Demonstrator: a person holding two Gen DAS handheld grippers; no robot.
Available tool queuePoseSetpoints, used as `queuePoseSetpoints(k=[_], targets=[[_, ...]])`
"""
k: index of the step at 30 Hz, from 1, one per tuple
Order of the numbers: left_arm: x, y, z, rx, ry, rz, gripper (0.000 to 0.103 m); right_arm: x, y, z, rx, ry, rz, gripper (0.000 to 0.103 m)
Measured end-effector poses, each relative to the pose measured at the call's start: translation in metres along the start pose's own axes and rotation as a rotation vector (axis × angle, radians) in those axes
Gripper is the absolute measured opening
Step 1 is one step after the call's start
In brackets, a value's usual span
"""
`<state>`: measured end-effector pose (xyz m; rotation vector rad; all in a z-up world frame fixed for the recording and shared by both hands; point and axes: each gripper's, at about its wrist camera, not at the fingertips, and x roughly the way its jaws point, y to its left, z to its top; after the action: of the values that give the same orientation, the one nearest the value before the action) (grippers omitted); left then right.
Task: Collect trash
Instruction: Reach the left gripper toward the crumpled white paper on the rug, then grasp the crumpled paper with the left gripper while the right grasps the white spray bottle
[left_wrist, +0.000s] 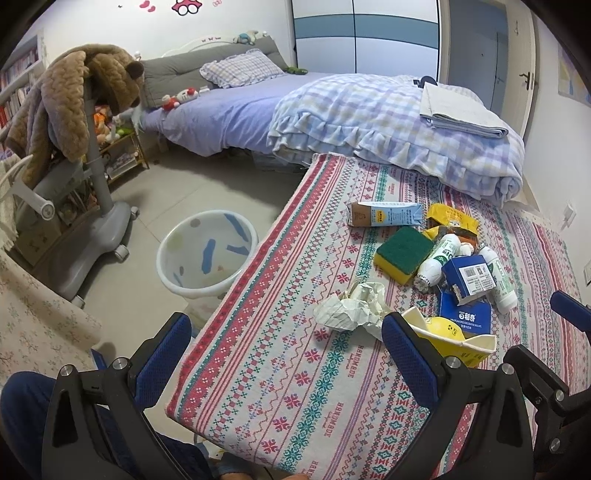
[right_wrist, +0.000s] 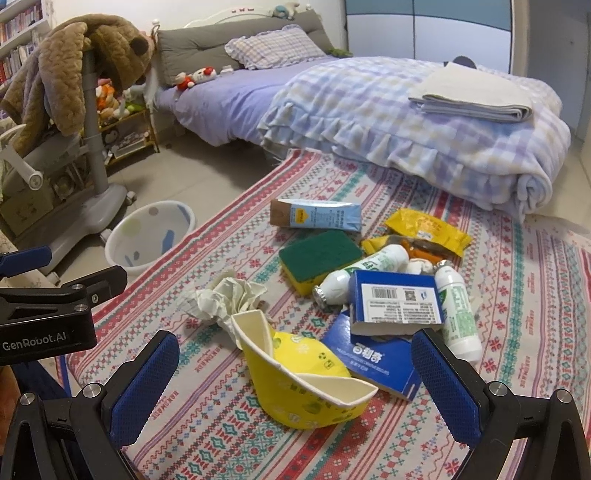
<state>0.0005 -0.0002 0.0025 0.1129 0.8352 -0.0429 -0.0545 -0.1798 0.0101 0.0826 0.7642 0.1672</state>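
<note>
We see the trash heaped on the patterned tabletop: a crushed yellow paper cup nearest, crumpled paper just left of it, two blue boxes stacked to its right, white bottles beside them, a green-topped sponge, a carton and yellow wrappers farther off; the right hand-held gripper is spread wide with the cup lying between its blue pads, not touching; the left hand-held gripper is also spread, holding nothing, over the tabletop's near left edge; a white bin stands on the floor to the left, with a bed beyond.
</note>
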Motion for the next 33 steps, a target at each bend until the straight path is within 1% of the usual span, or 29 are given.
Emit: queuePoseSetpoints(k=[4, 8, 9, 11, 14, 16, 18, 21, 23, 25, 27, 28, 31, 33], targets=[[0.0, 0.001, 0.0, -0.006, -0.012, -0.011, 0.103, 0.001, 0.003, -0.001, -0.039, 0.001, -0.026, 0.103], [0.003, 0.001, 0.0, -0.001, 0.005, -0.013, 0.103, 0.0, 0.002, 0.0, -0.016, -0.002, 0.005, 0.103], [0.003, 0.002, -0.001, -0.002, 0.0, -0.015, 0.103, 0.002, 0.002, -0.001, -0.023, 0.007, -0.003, 0.103], [0.005, 0.002, -0.001, -0.009, 0.004, -0.026, 0.103, 0.002, 0.001, -0.001, -0.012, -0.009, 0.005, 0.103], [0.009, 0.002, -0.001, -0.006, 0.024, -0.03, 0.103, 0.0, 0.002, -0.001, 0.009, -0.035, 0.028, 0.103], [0.012, 0.001, -0.002, -0.001, 0.033, -0.033, 0.103, -0.001, 0.003, -0.001, 0.016, -0.036, 0.039, 0.103], [0.023, 0.001, -0.002, -0.014, 0.075, -0.079, 0.103, 0.001, 0.004, -0.001, 0.012, -0.022, 0.034, 0.103], [0.039, 0.0, -0.008, -0.025, 0.115, -0.093, 0.103, 0.009, 0.002, -0.003, 0.01, 0.028, 0.001, 0.103], [0.05, 0.0, -0.01, -0.021, 0.123, -0.088, 0.103, 0.013, -0.003, -0.005, 0.039, 0.055, 0.006, 0.103], [0.06, 0.004, -0.011, -0.029, 0.152, -0.091, 0.103, 0.019, -0.01, -0.008, 0.069, 0.083, 0.007, 0.103], [0.07, 0.008, -0.012, -0.046, 0.225, -0.113, 0.103, 0.026, -0.019, -0.011, 0.108, 0.109, 0.002, 0.103], [0.076, 0.011, -0.012, -0.06, 0.248, -0.123, 0.103, 0.029, -0.024, -0.012, 0.126, 0.118, -0.002, 0.103], [0.09, 0.015, -0.013, -0.09, 0.273, -0.13, 0.102, 0.038, -0.048, -0.017, 0.244, 0.161, 0.006, 0.103], [0.096, 0.012, -0.013, -0.098, 0.288, -0.171, 0.102, 0.045, -0.064, -0.022, 0.331, 0.206, -0.002, 0.103]])
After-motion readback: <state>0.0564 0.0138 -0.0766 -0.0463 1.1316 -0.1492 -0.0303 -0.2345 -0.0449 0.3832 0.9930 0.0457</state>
